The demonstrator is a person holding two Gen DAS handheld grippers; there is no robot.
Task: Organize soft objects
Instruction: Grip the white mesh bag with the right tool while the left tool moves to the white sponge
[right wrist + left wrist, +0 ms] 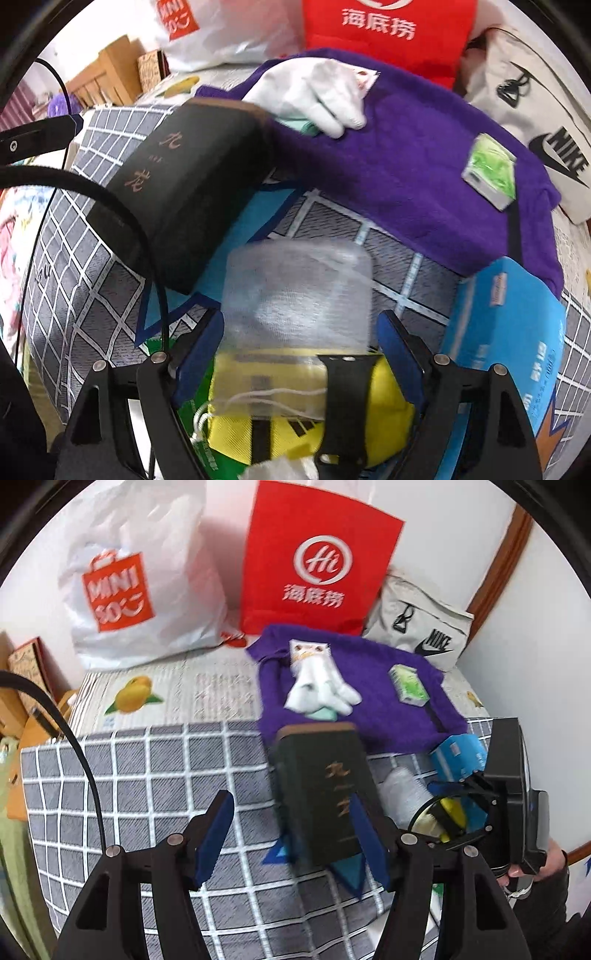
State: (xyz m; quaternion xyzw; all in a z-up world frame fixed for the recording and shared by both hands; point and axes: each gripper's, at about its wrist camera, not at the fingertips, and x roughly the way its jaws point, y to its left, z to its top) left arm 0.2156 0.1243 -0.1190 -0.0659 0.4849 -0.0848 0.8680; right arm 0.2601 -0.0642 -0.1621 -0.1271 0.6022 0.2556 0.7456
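A purple towel (388,698) lies on the bed with a white glove (317,686) and a small green packet (408,685) on it. A black box with gold characters (323,794) lies in front of my left gripper (291,834), which is open with the box's near end between its fingers. My right gripper (299,343) is open around a white mesh pouch (299,295) that lies over a yellow bag (295,406). The towel (406,166), glove (317,96) and black box (192,184) also show in the right wrist view.
A checked grey cloth (147,775) covers the bed's near part. A white Miniso bag (140,590), a red paper bag (317,561) and a Nike bag (424,631) stand against the wall. A blue box (509,332) lies at the right.
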